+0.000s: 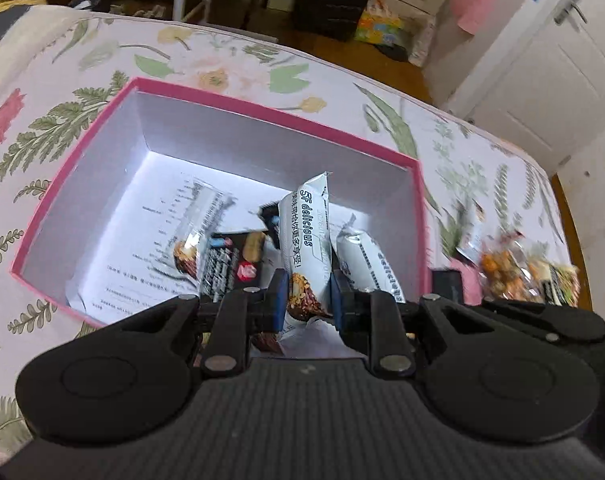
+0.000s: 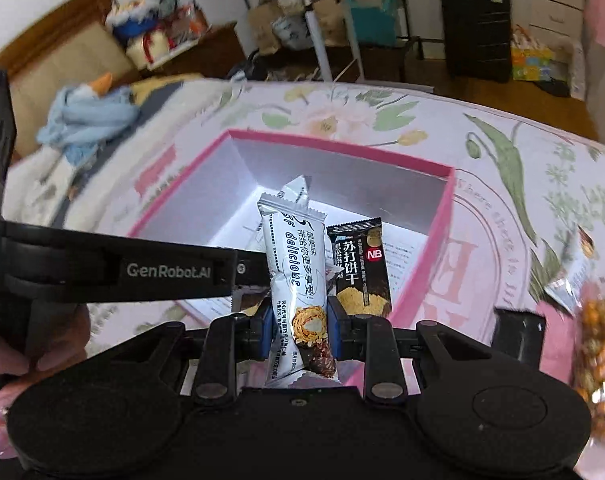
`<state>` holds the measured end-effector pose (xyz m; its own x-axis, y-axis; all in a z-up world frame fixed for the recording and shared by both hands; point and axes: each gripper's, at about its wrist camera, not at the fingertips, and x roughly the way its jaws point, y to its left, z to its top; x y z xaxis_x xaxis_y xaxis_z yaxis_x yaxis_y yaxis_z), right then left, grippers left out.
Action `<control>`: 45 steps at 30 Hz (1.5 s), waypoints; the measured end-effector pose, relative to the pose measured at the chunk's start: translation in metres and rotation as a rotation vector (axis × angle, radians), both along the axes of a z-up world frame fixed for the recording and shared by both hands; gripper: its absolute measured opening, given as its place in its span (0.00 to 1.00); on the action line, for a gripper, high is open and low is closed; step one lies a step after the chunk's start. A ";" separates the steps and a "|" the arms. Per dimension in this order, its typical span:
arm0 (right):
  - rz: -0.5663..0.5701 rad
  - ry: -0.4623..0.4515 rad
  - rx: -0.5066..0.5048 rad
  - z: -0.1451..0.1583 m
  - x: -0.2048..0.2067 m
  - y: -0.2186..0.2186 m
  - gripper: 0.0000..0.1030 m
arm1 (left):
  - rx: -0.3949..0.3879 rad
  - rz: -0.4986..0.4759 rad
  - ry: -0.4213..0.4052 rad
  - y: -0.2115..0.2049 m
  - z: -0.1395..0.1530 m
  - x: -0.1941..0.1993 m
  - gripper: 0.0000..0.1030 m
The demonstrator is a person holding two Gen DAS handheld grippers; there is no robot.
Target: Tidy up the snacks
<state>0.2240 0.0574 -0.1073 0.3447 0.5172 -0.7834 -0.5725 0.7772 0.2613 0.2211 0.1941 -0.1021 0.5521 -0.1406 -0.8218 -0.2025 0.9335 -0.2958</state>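
Observation:
A pink box [image 1: 218, 98] with a white inside stands open on the floral bedspread. My left gripper [image 1: 305, 294] is shut on a white "5F delicious" snack bar [image 1: 304, 232] and holds it over the box's near right part. Inside lie another white bar [image 1: 196, 224], a black cracker pack [image 1: 232, 262] and a white bar [image 1: 376, 264] by the right wall. My right gripper [image 2: 298, 322] is shut on a white snack bar [image 2: 296, 264] at the near edge of the box [image 2: 442, 236]. A black cracker pack [image 2: 360, 268] stands just right of that bar.
Loose snack bags [image 1: 506, 268] lie on the bedspread right of the box; a bag of orange snacks [image 2: 600, 360] shows at the right wrist view's right edge. The left gripper's body [image 2: 114, 270] crosses the right wrist view at left. A printed paper [image 1: 142, 276] lines the box floor.

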 end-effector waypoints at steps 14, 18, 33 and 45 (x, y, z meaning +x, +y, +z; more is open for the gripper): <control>0.040 -0.131 -0.128 -0.003 -0.014 0.012 0.54 | -0.011 -0.041 -0.040 -0.008 0.000 -0.011 0.40; 0.024 -0.149 -0.071 0.025 -0.035 -0.019 0.54 | 0.029 -0.127 -0.091 -0.020 0.025 -0.034 0.40; -0.058 -0.246 0.009 0.077 -0.079 -0.147 0.61 | 0.006 -0.307 -0.220 -0.094 0.096 -0.056 0.66; -0.062 -0.254 -0.049 -0.012 -0.066 -0.157 0.73 | -0.118 -0.308 -0.091 -0.162 0.027 -0.031 0.61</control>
<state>0.1575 -0.0998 -0.1198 0.5635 0.4528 -0.6910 -0.5658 0.8210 0.0766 0.1899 0.0325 -0.0747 0.5395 -0.4030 -0.7393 0.1155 0.9052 -0.4090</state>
